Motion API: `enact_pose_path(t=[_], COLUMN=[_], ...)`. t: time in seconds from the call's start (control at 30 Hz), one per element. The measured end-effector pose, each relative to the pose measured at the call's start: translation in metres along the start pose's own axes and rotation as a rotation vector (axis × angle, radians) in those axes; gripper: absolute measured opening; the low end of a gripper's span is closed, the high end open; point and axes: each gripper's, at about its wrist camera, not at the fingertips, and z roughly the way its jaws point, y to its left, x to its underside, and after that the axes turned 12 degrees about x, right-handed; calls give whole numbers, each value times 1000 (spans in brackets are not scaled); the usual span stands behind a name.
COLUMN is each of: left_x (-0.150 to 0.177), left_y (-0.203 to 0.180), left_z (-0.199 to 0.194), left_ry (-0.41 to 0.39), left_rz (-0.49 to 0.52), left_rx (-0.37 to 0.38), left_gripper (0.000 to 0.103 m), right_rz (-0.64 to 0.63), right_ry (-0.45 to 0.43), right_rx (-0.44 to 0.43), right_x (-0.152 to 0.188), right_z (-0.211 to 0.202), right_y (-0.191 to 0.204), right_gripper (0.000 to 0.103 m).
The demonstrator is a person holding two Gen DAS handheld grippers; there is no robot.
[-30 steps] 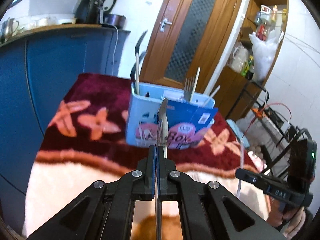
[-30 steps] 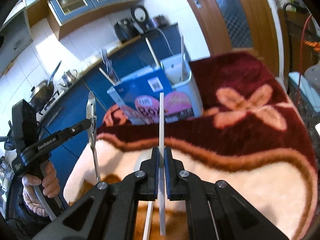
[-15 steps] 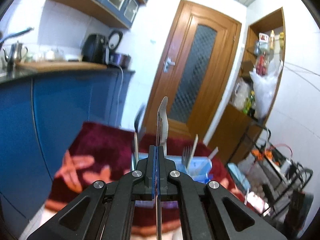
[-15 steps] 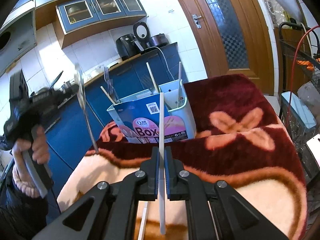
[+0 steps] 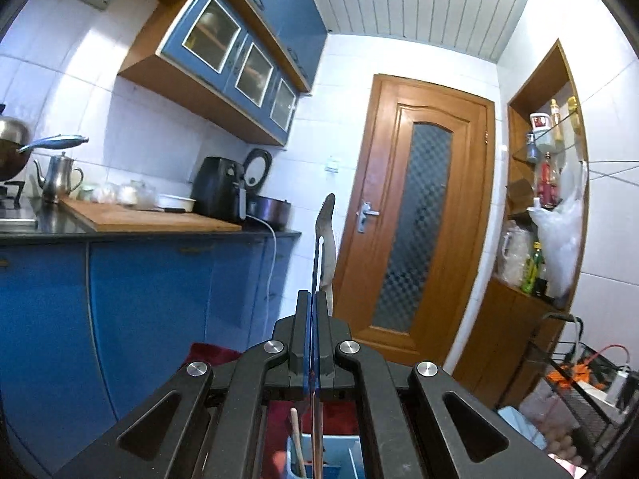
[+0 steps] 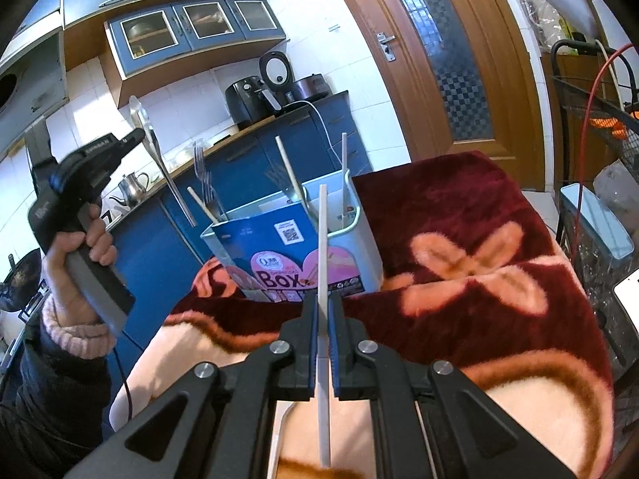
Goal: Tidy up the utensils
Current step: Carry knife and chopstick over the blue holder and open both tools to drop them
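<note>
My left gripper (image 5: 312,299) is shut on a metal spoon (image 5: 324,239), held upright with its bowl up. In the right wrist view the left gripper (image 6: 137,137) holds the spoon (image 6: 159,159) raised over the left end of the blue utensil box (image 6: 295,255). The spoon's lower end hangs by the box's left rim. Part of the box interior (image 5: 339,459) shows below the left gripper. My right gripper (image 6: 323,303) is shut on a white chopstick (image 6: 322,247), in front of the box. Forks (image 6: 203,187) and chopsticks (image 6: 289,173) stand in the box.
The box stands on a maroon and cream flowered blanket (image 6: 459,279). Blue kitchen cabinets (image 5: 139,299) and a counter with a kettle (image 5: 60,175) and air fryer (image 5: 217,189) lie behind. A wooden door (image 5: 415,215) and a wire rack (image 6: 591,119) are to the right.
My left gripper has lifted and tilted up with the spoon, moving over the box's left end. My right gripper with the chopstick has stayed nearly still.
</note>
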Motion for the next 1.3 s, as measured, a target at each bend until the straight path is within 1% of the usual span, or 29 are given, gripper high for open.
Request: enact_pose_path(t=[0.13,0.37,0.47,0.63,0.87,1.1,1.3], left_x=[11,35,45,57,68,75,79], left_y=[6,10,13,14,18,22,22], left_z=[10,15,16,19,19,21,23], left_ry=[0,26,40,61,69,88,101], left_rz=[-5,-24,-26,-23,-20,-39,-38], left_rx=[-11,-2,5,16,25,35,46], left_gripper=[0,0,0,0,0,0,1], right_rz=[-11,-28,-33,-42,-70,-72,-99], right_ry=[-36,-148,-192,-292,-396,-385,-308], right_rx=[11,42,63,103,159,171,161], right_x=[-13,-51,-66,-90,-99,-96,-85], right_z=[0,2,8,20,41,64,79], right_y=[3,12,18,29,43,42,42], right_gripper=[6,6,6,6,6,6,7])
